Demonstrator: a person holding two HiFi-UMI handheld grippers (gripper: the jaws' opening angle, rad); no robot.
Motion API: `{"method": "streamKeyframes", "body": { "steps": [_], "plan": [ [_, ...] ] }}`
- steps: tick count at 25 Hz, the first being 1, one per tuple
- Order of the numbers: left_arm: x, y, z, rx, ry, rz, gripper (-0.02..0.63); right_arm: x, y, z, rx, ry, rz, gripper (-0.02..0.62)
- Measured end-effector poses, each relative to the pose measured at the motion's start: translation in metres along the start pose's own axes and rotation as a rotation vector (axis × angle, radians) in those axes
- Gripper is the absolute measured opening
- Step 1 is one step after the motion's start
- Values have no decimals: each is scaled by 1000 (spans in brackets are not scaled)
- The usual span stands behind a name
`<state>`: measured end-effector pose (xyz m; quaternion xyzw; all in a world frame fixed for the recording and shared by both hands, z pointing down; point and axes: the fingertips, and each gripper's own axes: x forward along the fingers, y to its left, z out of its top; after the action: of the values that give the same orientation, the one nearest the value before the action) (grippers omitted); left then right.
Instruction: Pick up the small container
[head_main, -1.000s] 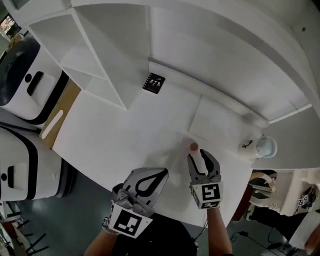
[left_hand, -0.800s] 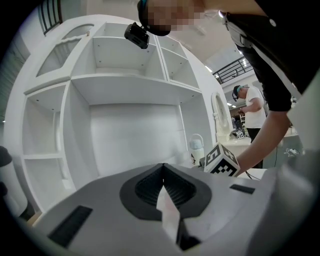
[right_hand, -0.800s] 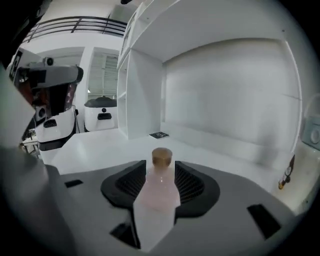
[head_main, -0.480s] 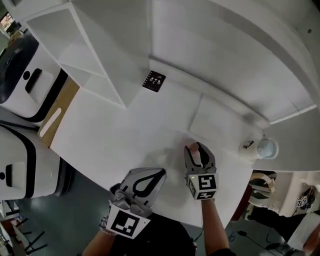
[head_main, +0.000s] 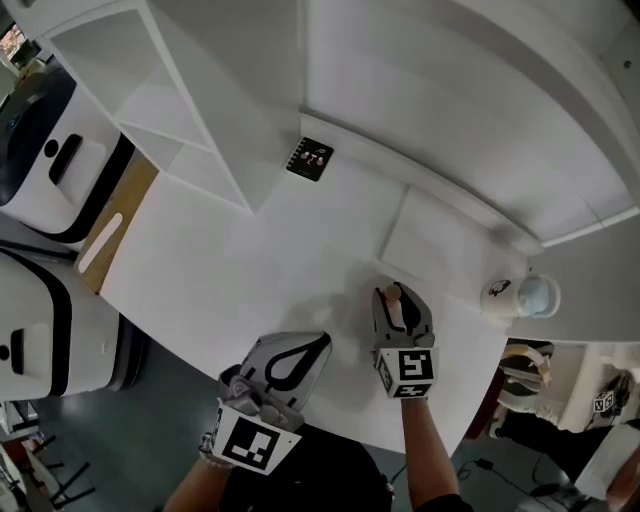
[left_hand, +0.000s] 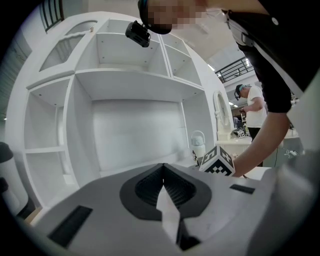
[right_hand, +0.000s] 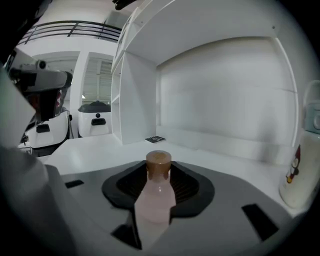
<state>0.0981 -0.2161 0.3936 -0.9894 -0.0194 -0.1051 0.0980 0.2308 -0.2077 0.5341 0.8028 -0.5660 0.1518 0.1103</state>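
Observation:
The small container (head_main: 394, 303) is a little pale pink bottle with a brown cap, upright on the white table (head_main: 250, 260). My right gripper (head_main: 400, 300) reaches around it from the near side, one finger on each side. In the right gripper view the bottle (right_hand: 158, 192) stands between the closing jaws of the right gripper (right_hand: 159, 169); I see no firm press on it. My left gripper (head_main: 318, 342) hovers at the table's near edge, left of the right one, shut and empty. In its own view the left gripper (left_hand: 163, 167) has its pads together.
A black marker card (head_main: 309, 159) lies near the white shelf unit (head_main: 180, 110) at the back. A white printed bottle (head_main: 497, 294) and a pale blue-lidded one (head_main: 532, 295) stand at the right; the white bottle (right_hand: 300, 170) is close. White machines (head_main: 40, 150) stand off the left edge.
My right gripper has slid forward so the pink bottle now sits deeper between its fingers, which have drawn slightly inward. The left gripper has stayed put.

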Motion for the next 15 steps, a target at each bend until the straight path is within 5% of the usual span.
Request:
{"method": "streamKeyframes", "body": {
  "steps": [15],
  "plan": [
    [13,-9,-13,-75,-16,-101,20,-16,8,15,10,7,-3,147]
  ]
}}
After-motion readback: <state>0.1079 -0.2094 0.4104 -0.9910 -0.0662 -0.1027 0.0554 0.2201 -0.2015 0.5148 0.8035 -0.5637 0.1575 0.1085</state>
